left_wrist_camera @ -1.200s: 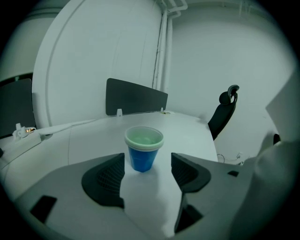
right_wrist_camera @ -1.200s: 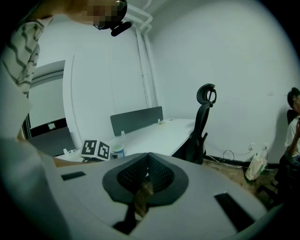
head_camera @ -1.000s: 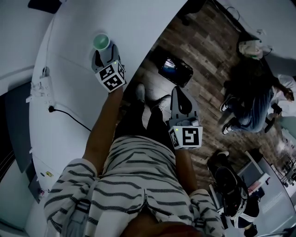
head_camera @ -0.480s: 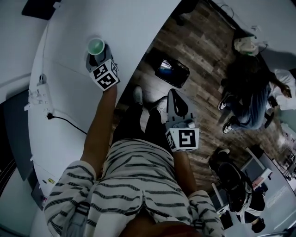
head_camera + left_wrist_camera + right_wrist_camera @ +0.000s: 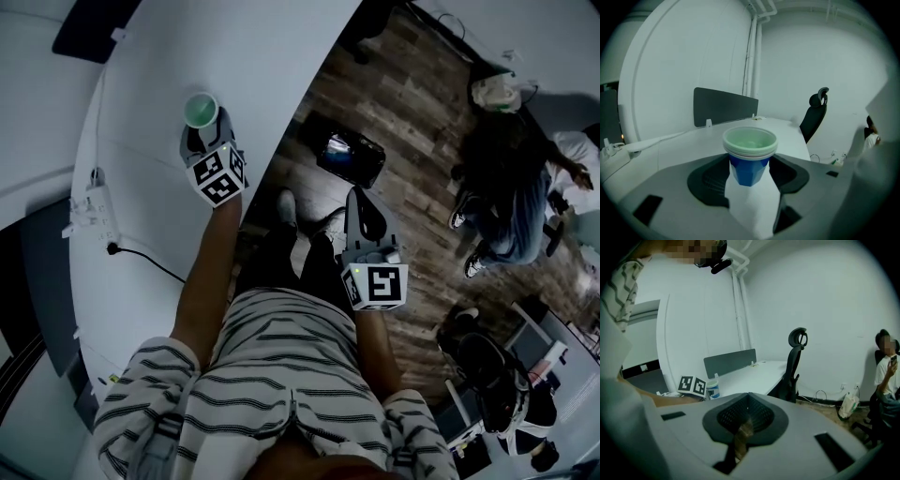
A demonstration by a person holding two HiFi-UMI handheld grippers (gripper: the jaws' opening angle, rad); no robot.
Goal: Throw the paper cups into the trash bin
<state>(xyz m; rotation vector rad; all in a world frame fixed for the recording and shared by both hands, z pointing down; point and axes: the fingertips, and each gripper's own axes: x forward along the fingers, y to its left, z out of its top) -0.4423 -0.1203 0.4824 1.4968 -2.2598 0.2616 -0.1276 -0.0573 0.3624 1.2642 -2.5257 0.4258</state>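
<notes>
Pickup step: left gripper (image 5: 202, 127), upper left, has just been closing and now pinches the stacked paper cups (image 5: 750, 154) at the white table (image 5: 272, 56). Right gripper (image 5: 361, 202) is closed and empty. Next, probably: carry to the dark floor container (image 5: 352, 157), likely the bin, and release.

The left claw (image 5: 749, 171) has just been closing on the stacked paper cups (image 5: 750, 143) between its jaws. Its pads stood wider a second ago and now lie against the cups' blue sides above the tabletop (image 5: 787, 129).
</notes>
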